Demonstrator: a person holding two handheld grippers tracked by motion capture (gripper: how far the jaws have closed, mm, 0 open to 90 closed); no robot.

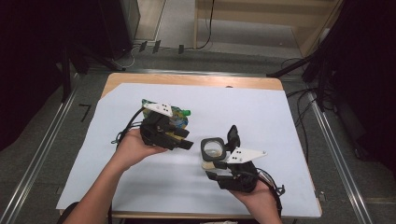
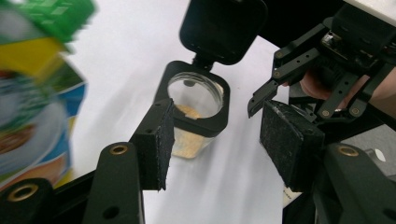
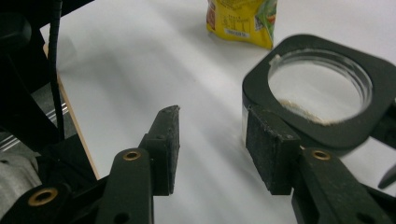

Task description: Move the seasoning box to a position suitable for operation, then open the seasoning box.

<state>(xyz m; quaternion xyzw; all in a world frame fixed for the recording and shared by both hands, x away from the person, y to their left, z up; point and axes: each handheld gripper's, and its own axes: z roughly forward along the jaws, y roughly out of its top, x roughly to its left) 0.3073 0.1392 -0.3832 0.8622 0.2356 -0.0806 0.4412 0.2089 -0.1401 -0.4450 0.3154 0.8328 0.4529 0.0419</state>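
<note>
Work in hand: filling a clear jar (image 1: 213,150) with a black collar and a flipped-up lid (image 1: 233,135) from a colourful pouch (image 1: 180,117).
Jar: stands upright on the white sheet (image 1: 289,130) covering the bench (image 1: 187,80), right of centre, a little pale powder at its bottom; lid hinged back on the far side.
Pouch: lies left of the jar and farther off, green cap at its right end, partly under the left hand-held gripper.
Left hand-held gripper (image 1: 180,138): jaws partly apart, nothing between them; it hovers between pouch and jar, aimed at the jar.
Right hand-held gripper (image 1: 219,169): jaws parted about halfway, gripping nothing; it sits just near of the jar, one pad (image 3: 271,151) close against the black collar.
Doing it well: I judge the jar needs steadying first. Close the right jaws squarely on the collar, clear of the hinge, then take the pouch by its body, cap toward the opening.
Risk: a glancing pad could tip the jar.
</note>
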